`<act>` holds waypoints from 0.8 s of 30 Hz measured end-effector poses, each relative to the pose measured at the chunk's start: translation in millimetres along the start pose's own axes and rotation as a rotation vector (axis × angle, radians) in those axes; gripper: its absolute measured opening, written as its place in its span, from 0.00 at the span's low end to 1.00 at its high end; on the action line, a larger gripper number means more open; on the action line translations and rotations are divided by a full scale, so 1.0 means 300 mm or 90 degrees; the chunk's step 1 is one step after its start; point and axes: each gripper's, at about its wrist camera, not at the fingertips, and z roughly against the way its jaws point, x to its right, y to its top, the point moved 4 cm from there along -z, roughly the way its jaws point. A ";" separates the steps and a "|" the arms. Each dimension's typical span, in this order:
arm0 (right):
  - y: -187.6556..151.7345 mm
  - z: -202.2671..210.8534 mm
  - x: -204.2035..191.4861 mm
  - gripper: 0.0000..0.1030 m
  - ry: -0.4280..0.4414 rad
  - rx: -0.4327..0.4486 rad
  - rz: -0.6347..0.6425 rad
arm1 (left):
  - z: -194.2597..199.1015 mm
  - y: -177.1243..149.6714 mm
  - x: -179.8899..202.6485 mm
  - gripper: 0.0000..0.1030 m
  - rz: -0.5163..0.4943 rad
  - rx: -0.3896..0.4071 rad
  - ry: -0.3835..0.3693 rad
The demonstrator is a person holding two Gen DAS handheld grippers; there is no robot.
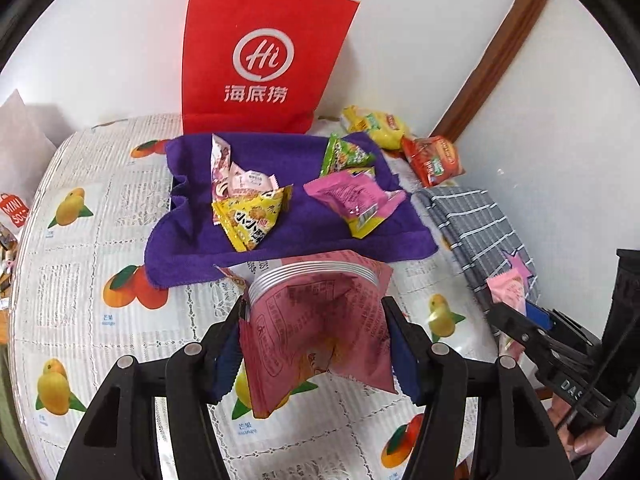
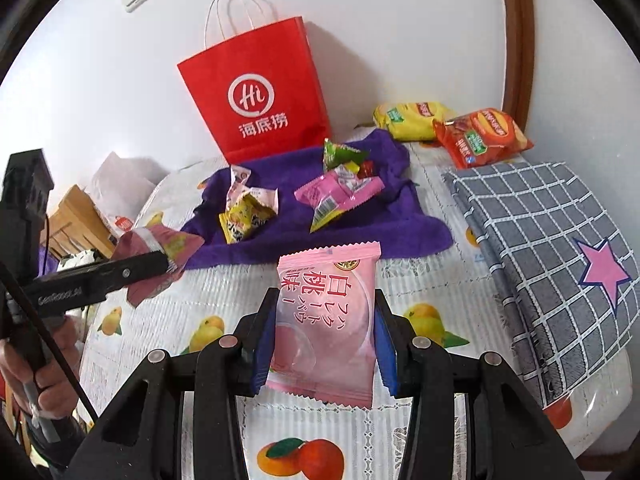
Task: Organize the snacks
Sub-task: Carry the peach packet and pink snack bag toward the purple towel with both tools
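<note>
Tablecloth [image 1: 100, 216] printed with fruit covers the table; the purple towel [image 1: 288, 236] at its middle serves as landmark. Behind the towel stands a red paper bag [image 1: 264, 52], its inside hidden. Beside the towel's right edge lies a grey checked cloth [image 2: 540, 248], whose pink star [image 2: 604, 270] shows whole only in the right wrist view. On the towel lie small wrapped snacks [image 1: 252, 216]. In front of the towel, the left gripper [image 1: 316, 344] clamps a dark pink packet [image 1: 316, 340], creased, print side toward the camera. The right gripper [image 2: 324, 336] clamps a pale pink peach packet [image 2: 326, 320], flat and upright.
</note>
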 end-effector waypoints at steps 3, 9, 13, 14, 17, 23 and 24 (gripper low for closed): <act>0.015 0.007 -0.011 0.42 0.003 0.009 -0.004 | 0.022 0.002 0.005 0.59 -0.003 0.008 0.000; 0.048 0.013 -0.017 0.42 0.018 0.029 -0.025 | 0.043 0.020 -0.004 0.59 -0.001 0.014 -0.005; 0.076 0.007 -0.024 0.42 0.033 0.032 -0.024 | 0.053 0.036 -0.011 0.59 0.000 0.018 -0.006; 0.082 0.005 -0.025 0.42 0.033 0.033 -0.026 | 0.053 0.039 -0.013 0.59 0.001 0.019 -0.006; 0.097 -0.007 -0.029 0.42 0.032 0.024 -0.030 | 0.056 0.052 -0.020 0.59 0.006 0.023 -0.007; 0.135 -0.032 -0.051 0.42 0.034 0.020 -0.019 | 0.051 0.082 -0.035 0.59 0.014 0.032 -0.003; 0.142 -0.034 -0.054 0.42 0.038 0.020 -0.017 | 0.050 0.087 -0.036 0.59 0.014 0.034 -0.001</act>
